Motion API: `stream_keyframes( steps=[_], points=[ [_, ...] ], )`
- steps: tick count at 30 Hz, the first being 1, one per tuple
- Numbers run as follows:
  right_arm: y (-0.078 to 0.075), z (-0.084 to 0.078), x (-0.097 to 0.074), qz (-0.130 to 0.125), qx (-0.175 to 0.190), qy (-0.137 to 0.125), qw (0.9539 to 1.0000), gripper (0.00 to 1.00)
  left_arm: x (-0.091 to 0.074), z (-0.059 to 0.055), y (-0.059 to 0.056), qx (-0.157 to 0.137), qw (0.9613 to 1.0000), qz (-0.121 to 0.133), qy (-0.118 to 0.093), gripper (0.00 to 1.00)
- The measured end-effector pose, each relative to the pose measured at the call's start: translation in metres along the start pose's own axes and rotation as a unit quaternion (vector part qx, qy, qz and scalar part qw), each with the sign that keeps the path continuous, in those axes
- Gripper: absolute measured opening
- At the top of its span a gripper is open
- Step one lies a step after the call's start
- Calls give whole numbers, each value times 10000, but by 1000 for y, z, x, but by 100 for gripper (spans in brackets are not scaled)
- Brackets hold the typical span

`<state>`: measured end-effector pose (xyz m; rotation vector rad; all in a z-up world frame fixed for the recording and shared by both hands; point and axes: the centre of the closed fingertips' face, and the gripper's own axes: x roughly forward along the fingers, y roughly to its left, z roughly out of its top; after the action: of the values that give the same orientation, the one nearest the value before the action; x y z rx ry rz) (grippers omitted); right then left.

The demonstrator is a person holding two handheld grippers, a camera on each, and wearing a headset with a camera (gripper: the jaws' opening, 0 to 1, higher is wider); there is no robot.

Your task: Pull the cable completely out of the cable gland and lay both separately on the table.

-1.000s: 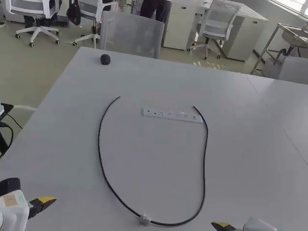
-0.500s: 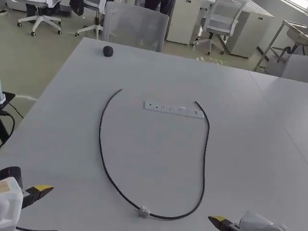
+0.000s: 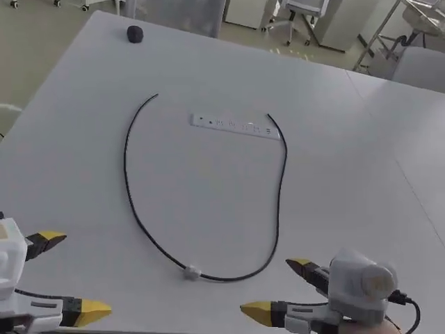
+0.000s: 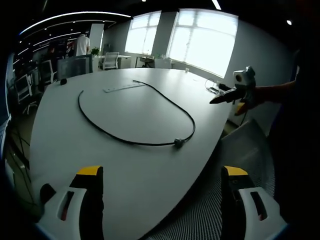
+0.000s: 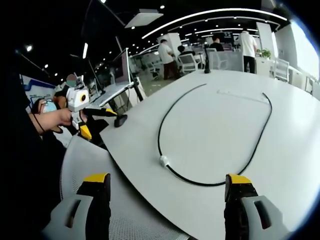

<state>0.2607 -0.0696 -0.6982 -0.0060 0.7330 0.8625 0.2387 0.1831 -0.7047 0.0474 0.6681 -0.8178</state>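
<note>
We hold the left gripper [image 3: 73, 273] low at the near left of the white table [image 3: 348, 174], its yellow-tipped jaws spread wide with nothing between them. The right gripper [image 3: 277, 285] is at the near right, its jaws parted just as wide and equally empty. Neither one touches the work.

Between the two grippers and a little beyond them lies the cable gland [image 3: 192, 272], a small pale fitting resting on the tabletop. It sits on the black cable [image 3: 125, 160] at the near bottom of the cable's loop. It appears to be threaded onto the cable, though at this size we cannot be certain.

The cable forms a long U that opens away from us, with both free ends pointing toward the far side of the table. The right-hand end touches or just overlaps the end of a white power strip [image 3: 236, 126], which lies flat across the mouth of the U. The left-hand end stops well apart from the strip.

Near the far left corner sits a small dark round object [image 3: 135, 33]. In the left gripper view, the back of a mesh chair [image 4: 240, 150] shows beside the table edge.
</note>
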Motion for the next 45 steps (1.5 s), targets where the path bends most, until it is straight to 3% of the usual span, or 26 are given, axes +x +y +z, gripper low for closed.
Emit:
stream_keyframes(
  steps=[6,11,20,31,36,39,40,45],
  points=[
    [-9,20,6,-7,-109,-97,9999,95,5,14,0,26,9999,56,-106,98],
    [-13,32,8,107,-251,-8,9996,91,12,23,-5,33,9999,42,-146,98],
    [-14,33,28,369,-689,575,9953,82,25,22,-19,-48,9999,-47,-119,96],
    [-4,32,62,683,-1211,1178,9833,71,28,19,-18,-58,9999,-79,-98,95],
    [-2,23,80,747,-1407,1473,9762,69,30,15,-18,-37,9999,-131,-20,94],
    [-2,15,88,794,-1613,1693,9690,67,32,9,-20,116,9997,-163,124,94],
    [-1,14,91,811,-1619,1708,9685,66,31,8,-21,169,9996,-167,155,94],
    [2,5,99,939,-1680,2001,9607,61,30,7,-19,127,9997,-144,150,94]
  ],
)
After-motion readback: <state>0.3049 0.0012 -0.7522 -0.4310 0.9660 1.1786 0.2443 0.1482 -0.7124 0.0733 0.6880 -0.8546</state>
